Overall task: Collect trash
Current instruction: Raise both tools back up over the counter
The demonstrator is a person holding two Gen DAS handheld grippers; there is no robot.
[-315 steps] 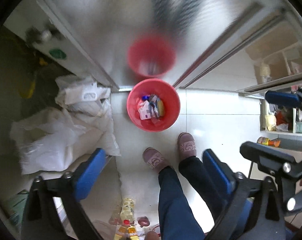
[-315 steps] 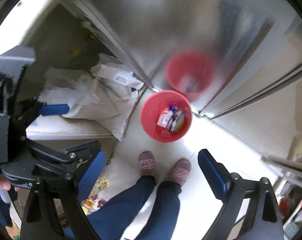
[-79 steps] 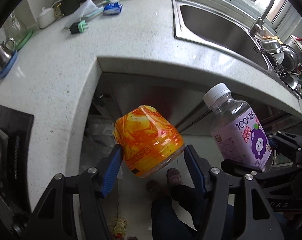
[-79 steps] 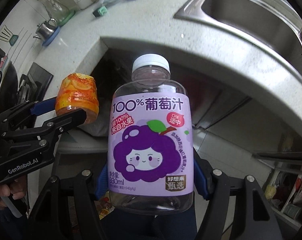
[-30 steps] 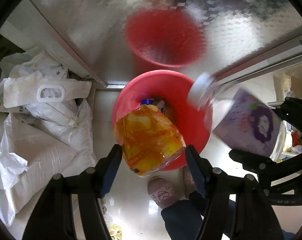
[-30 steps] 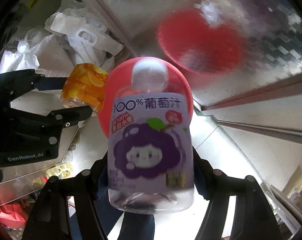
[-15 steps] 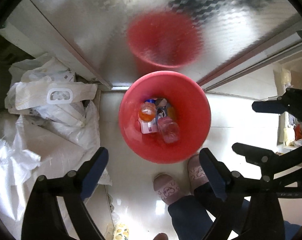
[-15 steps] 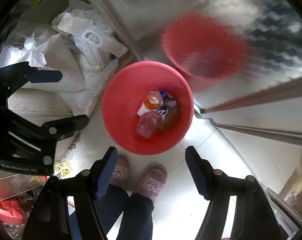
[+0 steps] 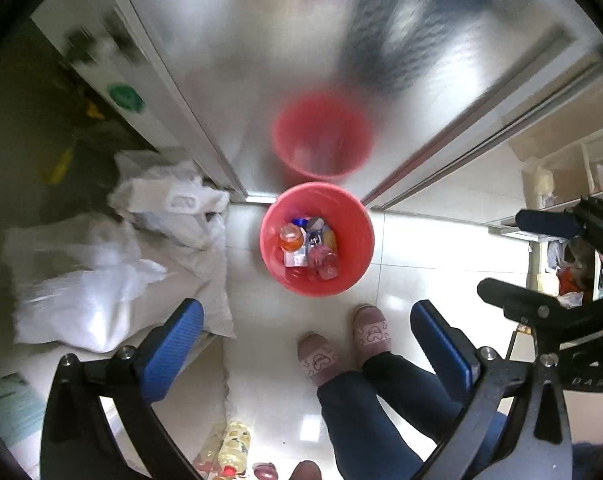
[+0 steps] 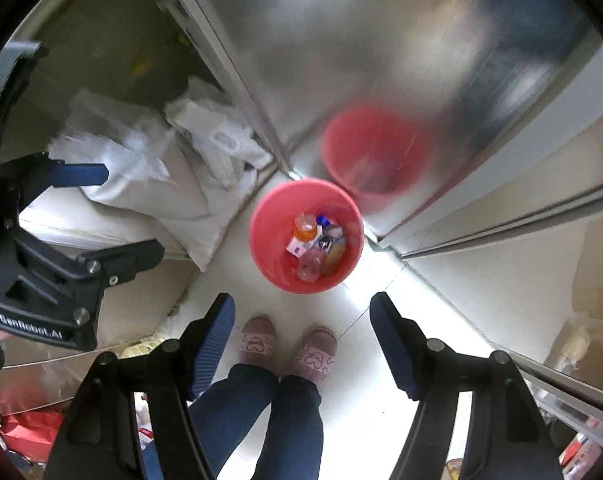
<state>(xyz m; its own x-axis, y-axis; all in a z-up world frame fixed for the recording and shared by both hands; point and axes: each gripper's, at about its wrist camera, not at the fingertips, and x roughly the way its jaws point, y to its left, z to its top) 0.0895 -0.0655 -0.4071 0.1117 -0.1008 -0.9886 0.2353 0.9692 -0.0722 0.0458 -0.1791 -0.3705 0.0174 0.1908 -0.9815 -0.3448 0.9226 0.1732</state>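
Observation:
A red bin (image 9: pixel 355 220) (image 10: pixel 267 240) stands on the white floor against a steel cabinet door. Inside, on other litter, lie an orange bottle (image 9: pixel 290 238) (image 10: pixel 304 227) and a clear grape juice bottle (image 9: pixel 323 259) (image 10: pixel 311 263). My left gripper (image 9: pixel 304 312) hangs high above the bin, pointing straight down, its jaws opening with nothing between them. My right gripper (image 10: pixel 301 304) is also high over the bin, open and empty. Each gripper shows at the side of the other's view, the right gripper (image 9: pixel 521 258) and the left gripper (image 10: pixel 133 212).
White sacks (image 9: pixel 113 280) are heaped left of the bin. The steel door (image 9: pixel 301 60) mirrors the bin. A person's feet in pink slippers (image 9: pixel 341 344) stand just before the bin. Bottles (image 9: pixel 233 448) lie on the floor nearby. A shelf unit (image 9: pixel 561 184) is at the right.
Both bottles have left the grippers and now lie in the bin. Both grippers have risen, so the bin looks smaller. The left jaws stand wider than before.

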